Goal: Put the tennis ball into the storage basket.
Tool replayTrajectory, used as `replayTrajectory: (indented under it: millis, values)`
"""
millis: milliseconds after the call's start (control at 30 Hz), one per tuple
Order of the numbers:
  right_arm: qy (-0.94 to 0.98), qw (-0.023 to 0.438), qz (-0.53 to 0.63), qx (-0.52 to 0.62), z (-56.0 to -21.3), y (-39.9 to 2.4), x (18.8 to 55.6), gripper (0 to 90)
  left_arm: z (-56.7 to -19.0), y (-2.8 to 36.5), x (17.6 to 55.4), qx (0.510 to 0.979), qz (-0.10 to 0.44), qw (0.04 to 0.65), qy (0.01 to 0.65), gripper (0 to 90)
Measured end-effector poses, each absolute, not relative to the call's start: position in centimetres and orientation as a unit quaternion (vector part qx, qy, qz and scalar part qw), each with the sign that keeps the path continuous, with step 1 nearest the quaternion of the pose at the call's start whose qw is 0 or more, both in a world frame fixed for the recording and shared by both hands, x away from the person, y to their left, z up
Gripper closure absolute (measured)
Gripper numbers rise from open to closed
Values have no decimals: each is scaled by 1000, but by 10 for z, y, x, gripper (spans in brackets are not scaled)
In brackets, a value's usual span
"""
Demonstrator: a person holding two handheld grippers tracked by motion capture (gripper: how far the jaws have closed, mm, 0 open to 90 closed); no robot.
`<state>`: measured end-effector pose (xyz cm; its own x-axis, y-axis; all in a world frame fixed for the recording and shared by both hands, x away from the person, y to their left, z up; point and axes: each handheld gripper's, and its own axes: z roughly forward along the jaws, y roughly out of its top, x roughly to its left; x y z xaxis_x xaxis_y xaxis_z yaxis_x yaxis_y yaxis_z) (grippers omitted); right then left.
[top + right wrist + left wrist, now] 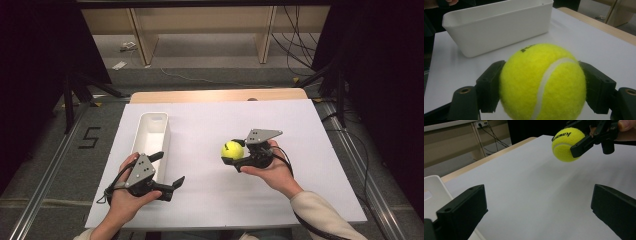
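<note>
Closest to the lens in your right gripper view, the ball (pixel 542 82) sits clamped between the two black jaws, one pad pressed to each side, its white seam curving down the front. Your right gripper (pixel 234 150) holds that ball (pixel 232 149) lifted off the white sheet (pixel 210 125), above the middle of the table. From the left gripper view the ball (pixel 566 144) hangs clear of the surface with black lettering across its top. Your left gripper (pixel 169 171) rests near the front left of the sheet with its jaws spread wide and nothing between them. Just beside it, the white bin (pixel 142 131) lies lengthwise along the sheet's left edge, well apart from the ball.
</note>
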<state>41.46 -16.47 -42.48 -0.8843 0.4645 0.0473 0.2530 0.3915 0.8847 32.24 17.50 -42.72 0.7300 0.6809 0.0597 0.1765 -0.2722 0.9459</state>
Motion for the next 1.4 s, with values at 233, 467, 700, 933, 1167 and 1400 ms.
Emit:
replayTrajectory:
  millis: [233, 467, 700, 933, 1167, 1400]
  values:
    - [825, 105, 510, 218, -423, -164, 416, 271, -427, 175, 322, 761, 236, 534, 282, 0]
    - [823, 105, 513, 219, -422, -163, 418, 271, -427, 175, 322, 762, 236, 534, 282, 0]
    - [821, 106, 516, 219, -421, -161, 419, 271, -427, 175, 322, 761, 236, 534, 282, 0]
    - [820, 107, 518, 219, -419, -160, 420, 271, -427, 175, 322, 761, 236, 534, 282, 0]
    - [817, 108, 522, 219, -418, -159, 421, 271, -427, 175, 322, 761, 236, 534, 281, 0]
    - [817, 106, 523, 219, -417, -158, 422, 271, -427, 175, 322, 761, 236, 534, 281, 0]
